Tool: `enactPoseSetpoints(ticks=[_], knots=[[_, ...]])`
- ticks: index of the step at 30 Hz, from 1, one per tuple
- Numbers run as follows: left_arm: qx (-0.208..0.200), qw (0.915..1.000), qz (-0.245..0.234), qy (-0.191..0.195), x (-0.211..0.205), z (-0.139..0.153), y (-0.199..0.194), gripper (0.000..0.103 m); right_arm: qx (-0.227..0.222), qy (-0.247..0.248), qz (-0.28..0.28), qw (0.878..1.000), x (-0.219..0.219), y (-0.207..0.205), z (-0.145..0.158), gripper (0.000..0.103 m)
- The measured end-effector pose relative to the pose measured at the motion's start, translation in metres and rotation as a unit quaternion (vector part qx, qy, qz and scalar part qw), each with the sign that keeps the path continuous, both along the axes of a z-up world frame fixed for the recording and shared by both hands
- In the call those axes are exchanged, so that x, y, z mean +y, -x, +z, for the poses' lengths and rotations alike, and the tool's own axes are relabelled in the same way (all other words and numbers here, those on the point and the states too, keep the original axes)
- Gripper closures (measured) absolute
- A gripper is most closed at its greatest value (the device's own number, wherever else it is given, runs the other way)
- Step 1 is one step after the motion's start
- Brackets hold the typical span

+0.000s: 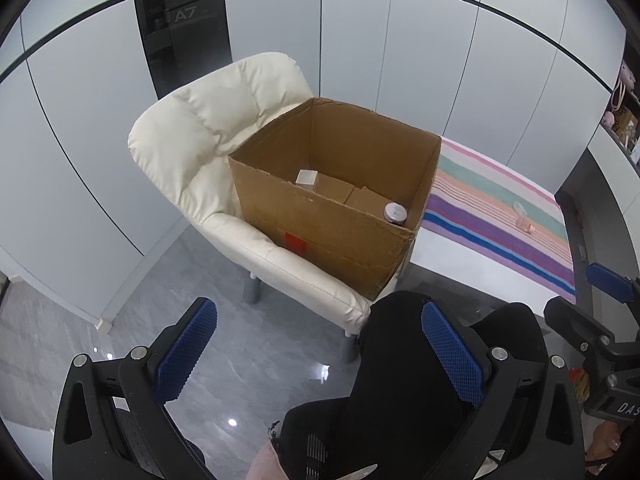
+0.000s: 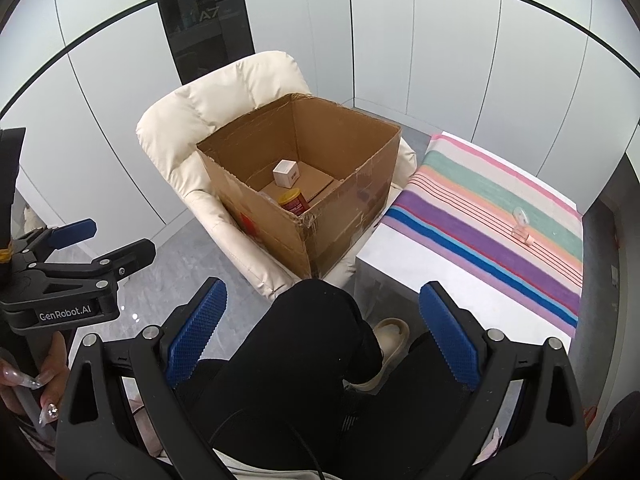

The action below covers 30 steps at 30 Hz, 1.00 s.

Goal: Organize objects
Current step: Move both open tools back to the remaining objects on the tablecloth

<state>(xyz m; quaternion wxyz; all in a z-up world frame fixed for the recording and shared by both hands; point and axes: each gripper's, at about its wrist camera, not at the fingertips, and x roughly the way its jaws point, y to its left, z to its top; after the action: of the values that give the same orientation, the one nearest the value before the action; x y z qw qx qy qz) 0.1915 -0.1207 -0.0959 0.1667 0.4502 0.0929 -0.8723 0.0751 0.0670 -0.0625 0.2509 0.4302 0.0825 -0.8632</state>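
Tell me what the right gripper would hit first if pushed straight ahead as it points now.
Probably the person's black-trousered knee, which sits between the open right gripper fingers; beyond it stands the cardboard box on the cream armchair. Depth is uncertain.

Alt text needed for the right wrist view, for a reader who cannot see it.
An open cardboard box sits on a cream armchair, holding a small white box and a red jar. The open right gripper frames the person's dark-trousered legs, beside a table with a striped cloth bearing a small clear object.
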Motion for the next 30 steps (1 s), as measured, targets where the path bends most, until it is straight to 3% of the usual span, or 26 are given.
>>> enactPoseSetpoints(ticks=[12, 19, 30], knots=[[0.015, 0.9996, -0.025, -0.004, 0.013, -0.002, 0.016, 0.000, 0.005, 0.003, -0.043, 0.999, 0.033, 0.012, 0.001, 0.004], [0.026, 0.9980, -0.050, 0.027, 0.040, -0.002, 0.038, 0.000, 0.004, 0.004, -0.088, 0.996, 0.069, 0.025, -0.001, 0.004], [0.030, 0.9929, -0.115, 0.007, 0.088, -0.011, 0.079, 0.000, 0.007, 0.006, -0.178, 0.984, 0.140, 0.036, -0.006, 0.004]])
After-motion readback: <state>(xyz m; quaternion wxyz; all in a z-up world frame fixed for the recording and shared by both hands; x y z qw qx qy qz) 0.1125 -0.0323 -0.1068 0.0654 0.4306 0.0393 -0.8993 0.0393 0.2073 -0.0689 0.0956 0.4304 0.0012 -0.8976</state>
